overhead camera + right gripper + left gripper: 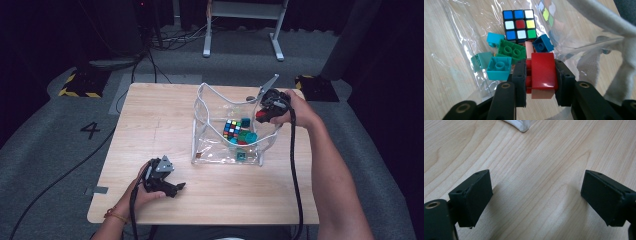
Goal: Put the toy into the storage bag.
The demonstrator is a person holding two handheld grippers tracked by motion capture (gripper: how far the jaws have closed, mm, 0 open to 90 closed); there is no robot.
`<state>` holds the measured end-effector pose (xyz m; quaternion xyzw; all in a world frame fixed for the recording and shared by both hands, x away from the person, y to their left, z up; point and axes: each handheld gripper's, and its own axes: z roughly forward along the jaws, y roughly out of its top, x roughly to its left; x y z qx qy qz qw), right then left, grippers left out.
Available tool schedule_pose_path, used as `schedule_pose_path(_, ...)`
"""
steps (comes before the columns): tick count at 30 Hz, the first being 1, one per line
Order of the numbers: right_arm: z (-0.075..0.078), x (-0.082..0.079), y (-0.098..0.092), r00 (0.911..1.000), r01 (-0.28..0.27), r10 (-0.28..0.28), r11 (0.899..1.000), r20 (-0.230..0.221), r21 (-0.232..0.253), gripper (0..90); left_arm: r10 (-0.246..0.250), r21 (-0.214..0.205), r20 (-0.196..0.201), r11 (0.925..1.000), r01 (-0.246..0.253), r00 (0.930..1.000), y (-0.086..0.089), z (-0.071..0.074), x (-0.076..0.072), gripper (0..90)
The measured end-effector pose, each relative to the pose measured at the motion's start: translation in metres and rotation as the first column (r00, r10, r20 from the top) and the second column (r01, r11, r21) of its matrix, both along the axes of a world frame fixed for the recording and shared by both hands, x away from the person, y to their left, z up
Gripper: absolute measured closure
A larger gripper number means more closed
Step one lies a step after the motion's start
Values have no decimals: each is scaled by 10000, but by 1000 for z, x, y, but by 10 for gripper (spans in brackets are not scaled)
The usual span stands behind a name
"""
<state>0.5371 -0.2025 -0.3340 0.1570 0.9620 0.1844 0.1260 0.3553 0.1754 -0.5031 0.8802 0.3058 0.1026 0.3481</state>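
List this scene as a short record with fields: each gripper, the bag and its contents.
right gripper: shut on a red block, above the open bag
left gripper: open, nothing between the jaws, resting on the wooden table
bag: clear plastic bag with white handles, open, on the table
contents: puzzle cube, green, teal and blue blocks

Left tongs (176, 188) low near the front edge of the surface, held in the left hand (145, 192), jaws spread wide apart, nothing between them. Right forearm reaches far forward; right hand (295, 111) holds the right tongs (261, 116) raised, pointing left and down, jaws clamped on a red brick (543, 71), pads pressing both its sides.
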Motion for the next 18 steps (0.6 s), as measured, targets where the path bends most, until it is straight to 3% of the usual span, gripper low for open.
schedule_pose_path(2,0,-1,0,9998,151,-149,9998,-100,132,640,1,2,3,10000,-1,10000,0,0,0,103)
schedule_pose_path(5,2,-1,0,9996,256,-258,9995,94,208,614,20,-6,-5,10000,-20,10000,0,0,0,103)
schedule_pose_path(18,2,-2,1,9995,274,-284,9979,154,585,606,3,5,6,10000,-3,10000,0,0,0,104)
